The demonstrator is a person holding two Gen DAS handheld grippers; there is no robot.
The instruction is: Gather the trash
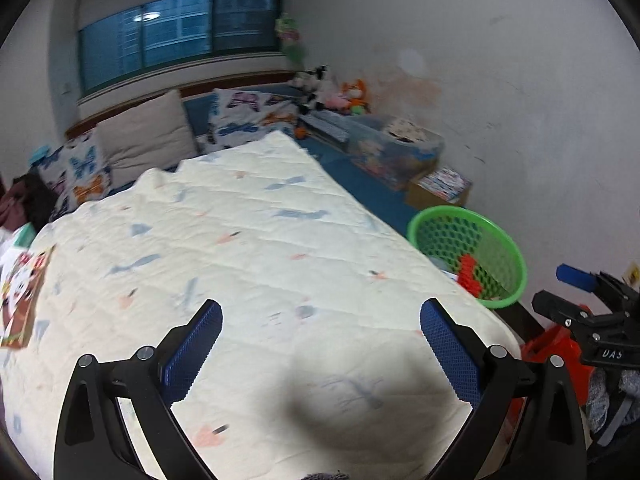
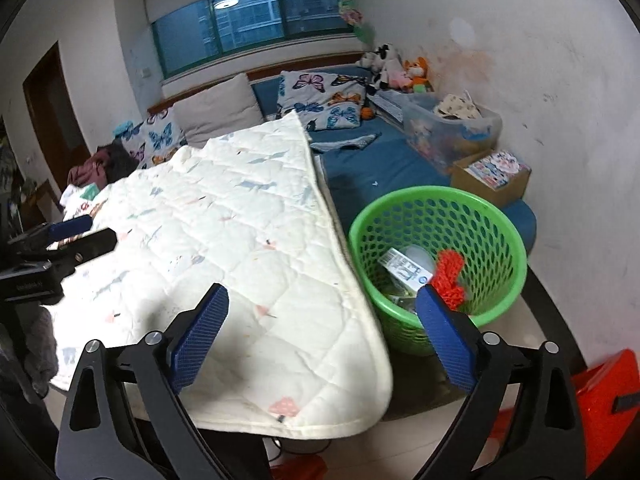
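Note:
A green perforated basket [image 1: 494,248] [image 2: 440,196] stands at the right side of a white quilt [image 1: 260,240] [image 2: 240,240]. Inside it lie a white carton [image 2: 406,268], a piece of red mesh [image 2: 450,276] [image 1: 470,276] and a clear cup. My left gripper [image 1: 320,308] hangs open above the quilt with nothing between its blue pads. My right gripper [image 2: 322,292] is open too and holds nothing; its right finger overlaps the basket's near wall in the picture. A colourful printed sheet [image 1: 20,296] lies on the quilt at the far left.
Butterfly pillows [image 2: 320,96] and a beige pillow [image 1: 148,136] line the headboard. A clear storage bin [image 2: 452,128], a cardboard box [image 2: 492,178] and plush toys [image 2: 400,66] sit along the right wall. A red stool [image 2: 604,384] stands low on the right.

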